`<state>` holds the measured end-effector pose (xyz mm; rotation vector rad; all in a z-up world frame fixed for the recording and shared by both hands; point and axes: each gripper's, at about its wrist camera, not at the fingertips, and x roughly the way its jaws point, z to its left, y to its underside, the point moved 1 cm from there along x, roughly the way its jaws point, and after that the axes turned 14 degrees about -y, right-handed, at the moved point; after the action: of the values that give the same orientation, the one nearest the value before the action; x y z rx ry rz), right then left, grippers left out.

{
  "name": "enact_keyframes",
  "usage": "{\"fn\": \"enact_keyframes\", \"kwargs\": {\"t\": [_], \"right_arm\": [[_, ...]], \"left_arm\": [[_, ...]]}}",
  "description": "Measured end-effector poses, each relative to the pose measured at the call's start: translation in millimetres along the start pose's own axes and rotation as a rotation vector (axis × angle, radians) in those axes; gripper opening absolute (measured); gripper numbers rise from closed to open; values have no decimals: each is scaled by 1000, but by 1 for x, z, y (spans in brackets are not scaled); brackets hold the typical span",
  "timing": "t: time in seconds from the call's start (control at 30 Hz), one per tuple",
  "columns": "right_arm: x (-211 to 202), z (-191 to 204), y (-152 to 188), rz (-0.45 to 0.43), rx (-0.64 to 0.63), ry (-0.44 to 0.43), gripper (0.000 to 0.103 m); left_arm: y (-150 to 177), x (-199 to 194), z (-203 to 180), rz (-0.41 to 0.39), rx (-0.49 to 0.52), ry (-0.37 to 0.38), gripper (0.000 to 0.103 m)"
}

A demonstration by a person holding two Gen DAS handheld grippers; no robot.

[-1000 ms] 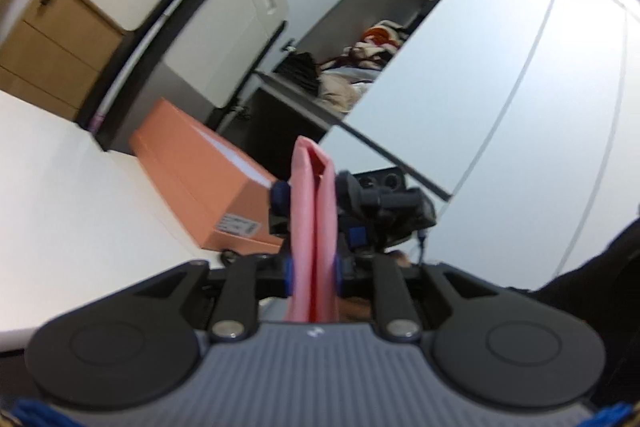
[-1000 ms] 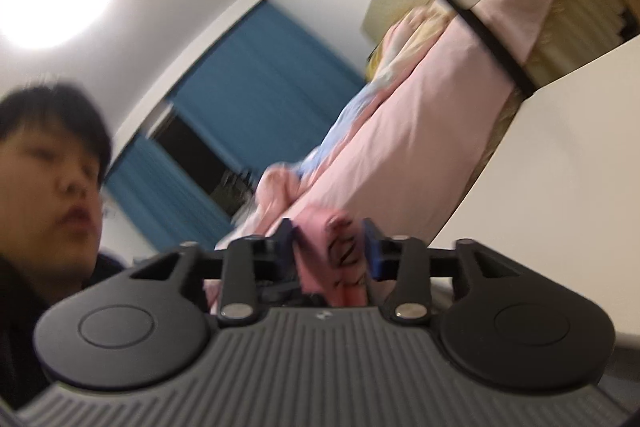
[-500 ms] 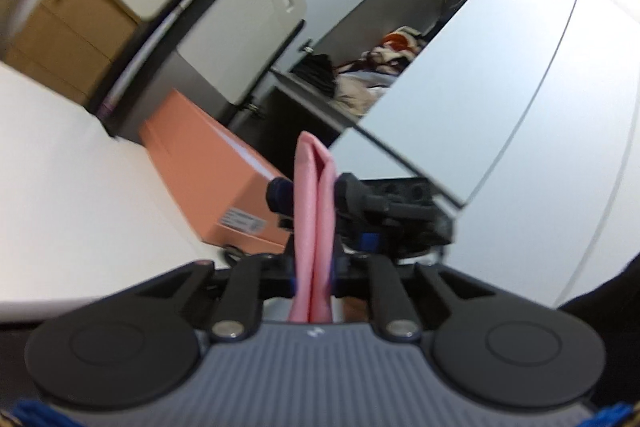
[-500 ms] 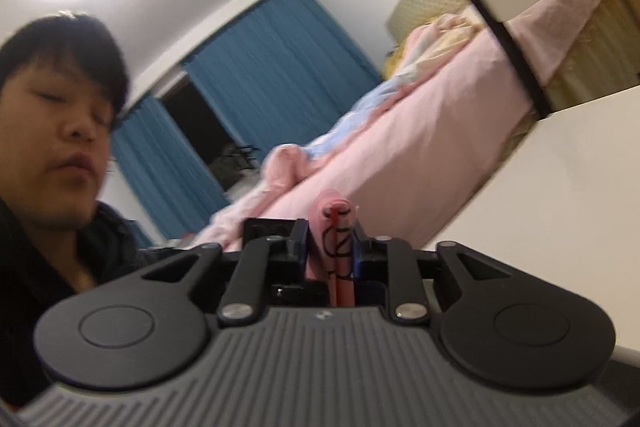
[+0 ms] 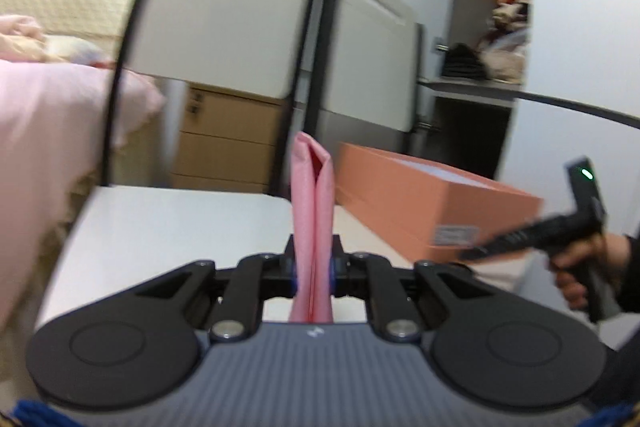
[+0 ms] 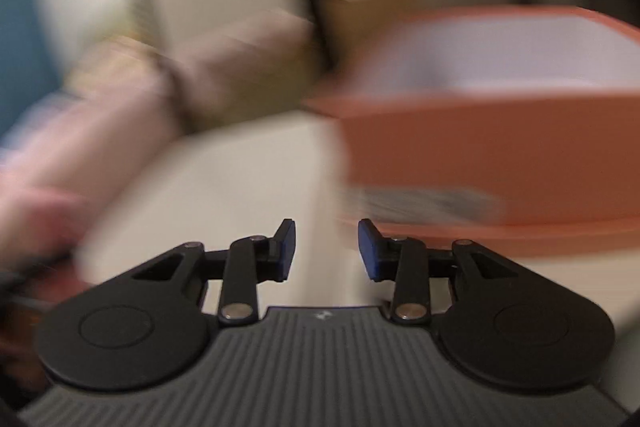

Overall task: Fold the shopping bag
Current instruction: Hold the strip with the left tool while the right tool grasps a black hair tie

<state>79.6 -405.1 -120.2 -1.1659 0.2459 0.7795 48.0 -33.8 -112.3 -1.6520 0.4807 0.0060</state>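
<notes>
The folded pink shopping bag (image 5: 312, 211) stands upright between the pads of my left gripper (image 5: 313, 269), which is shut on it above the white table (image 5: 168, 227). In the left wrist view the right gripper's black body (image 5: 532, 233) shows at the right edge, held by a hand (image 5: 580, 267). In the blurred right wrist view my right gripper (image 6: 327, 251) has its jaws opening, with nothing between the blue pads; only table surface shows in the gap. A pink blur at that view's left edge may be the bag.
An orange cardboard box (image 5: 432, 203) lies on the table to the right, close ahead of the right gripper (image 6: 480, 147). Two beige chair backs (image 5: 216, 27) stand behind the table. A pink bedspread (image 5: 44, 131) is at the left, and an open wardrobe shelf (image 5: 484, 67) at the far right.
The right gripper let go of the pink bag, opened, and swung down toward the table and the orange box. The left gripper turned leftward, still holding the bag.
</notes>
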Motion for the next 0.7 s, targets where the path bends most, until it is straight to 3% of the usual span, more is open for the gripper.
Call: {"fn": "enact_keyframes", "kwargs": {"t": [0.1, 0.2, 0.5, 0.63, 0.7], "right_arm": [[6, -14, 5, 24, 20, 81, 38], [16, -9, 8, 48, -42, 131, 37], [22, -9, 12, 76, -67, 174, 32], [22, -10, 12, 85, -87, 161, 12], [19, -7, 11, 77, -103, 151, 11]], "left_arm": [[-3, -1, 2, -13, -15, -6, 15], [-2, -3, -1, -9, 11, -2, 17], [4, 4, -8, 0, 74, -27, 17], [7, 1, -12, -21, 105, -46, 17], [8, -1, -15, -41, 135, -71, 18]]}}
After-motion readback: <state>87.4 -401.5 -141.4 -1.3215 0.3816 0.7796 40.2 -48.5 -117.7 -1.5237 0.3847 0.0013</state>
